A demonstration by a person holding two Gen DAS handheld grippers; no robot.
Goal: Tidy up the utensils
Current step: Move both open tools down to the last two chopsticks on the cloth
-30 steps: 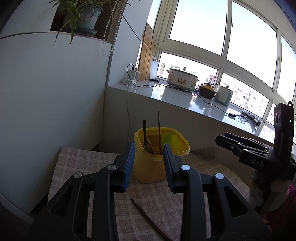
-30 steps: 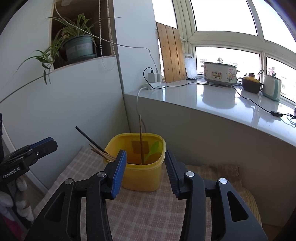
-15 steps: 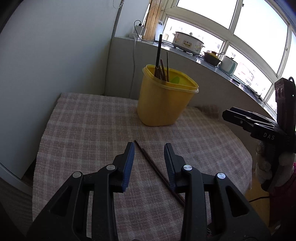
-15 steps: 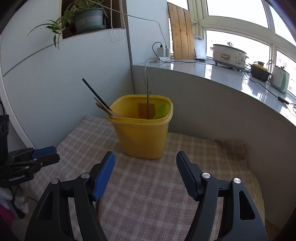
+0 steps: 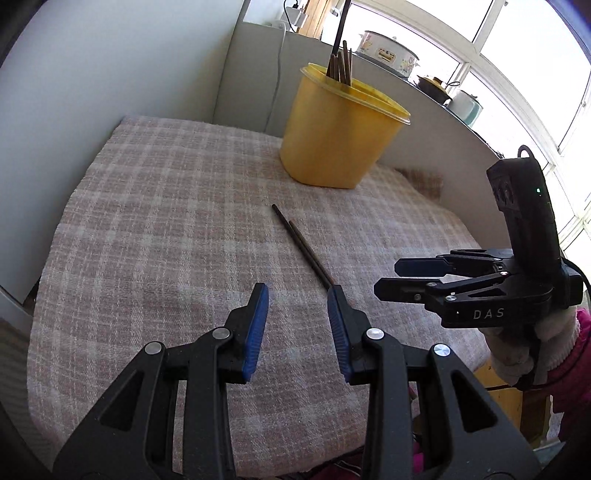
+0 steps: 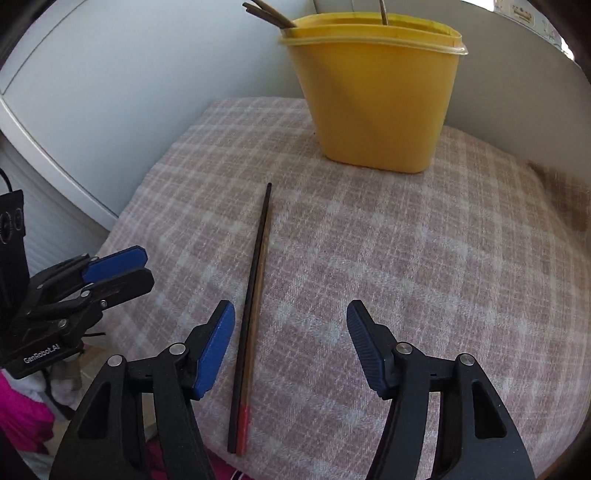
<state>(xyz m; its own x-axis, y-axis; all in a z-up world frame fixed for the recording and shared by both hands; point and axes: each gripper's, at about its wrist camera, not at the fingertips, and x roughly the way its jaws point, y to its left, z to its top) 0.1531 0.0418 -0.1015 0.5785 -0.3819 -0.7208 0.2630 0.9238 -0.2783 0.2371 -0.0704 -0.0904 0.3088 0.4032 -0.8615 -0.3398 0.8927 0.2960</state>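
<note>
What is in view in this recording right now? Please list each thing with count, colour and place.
tub: one, yellow, far end of the cloth, near the wall.
sticks in tub: several, brown and one black, leaning against the rim; exact number unclear.
chopsticks: two, one black, one brown with a red end, side by side flat on the cloth, before the tub.
cloth: one, pink-and-white check, covers the table.
cookers: about three pots, white, dark and pale, on the window ledge.
charger: one, white, on the ledge, cord hanging down.
left claw: black with blue pads, empty, just above the cloth.
right claw: black with blue pads, closing, chopsticks between its pads, untouched.
sleeve: pink, behind the right claw.
</note>
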